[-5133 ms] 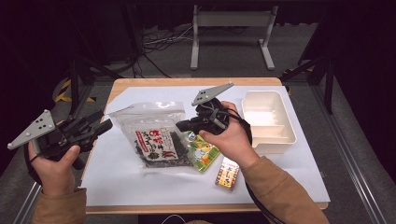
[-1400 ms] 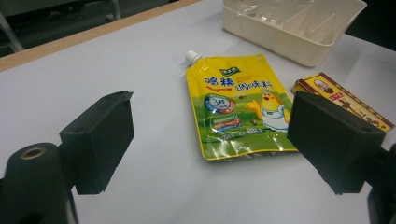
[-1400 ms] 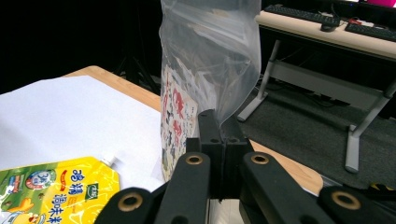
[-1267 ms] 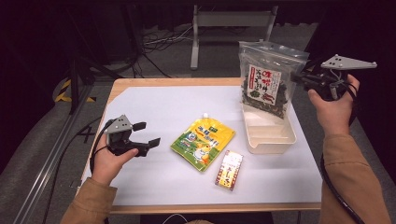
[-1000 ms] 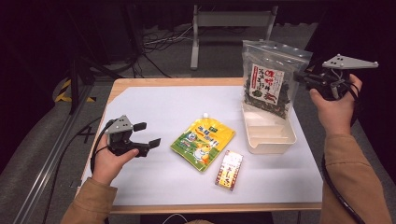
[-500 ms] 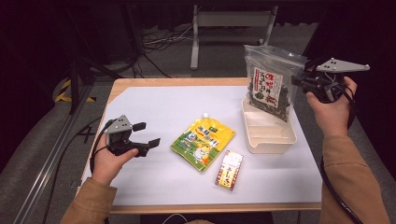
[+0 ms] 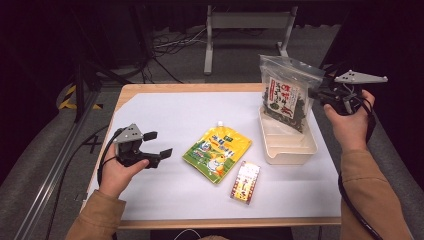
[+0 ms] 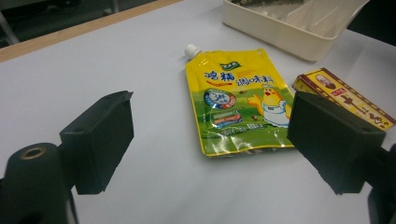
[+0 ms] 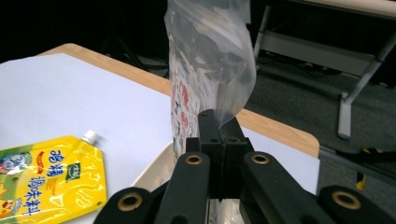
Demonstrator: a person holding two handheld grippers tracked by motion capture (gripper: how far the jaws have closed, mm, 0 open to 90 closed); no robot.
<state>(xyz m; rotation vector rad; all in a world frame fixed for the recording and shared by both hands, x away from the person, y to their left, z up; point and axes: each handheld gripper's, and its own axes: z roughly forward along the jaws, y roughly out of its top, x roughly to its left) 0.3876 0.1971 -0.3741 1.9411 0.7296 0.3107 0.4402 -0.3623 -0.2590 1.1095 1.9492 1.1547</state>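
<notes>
The right gripper (image 7: 316,93) is closed on the edge of the clear bag (image 7: 285,94) and holds it up in the air. The bag hangs to the left of this gripper, with its bottom over the white tray (image 7: 290,148). The left gripper (image 7: 159,145) rests low over the table (image 7: 165,110), jaws wide apart and empty. In front of it lie the yellow pouch (image 8: 236,100) and, beyond that, a small box (image 8: 343,98).

room was pretty dark | grey carpet floor (image 7: 185,65) | white-topped wooden table (image 7: 165,112) | metal stand (image 7: 245,22) behind | black cables (image 7: 165,47) on floor
</notes>
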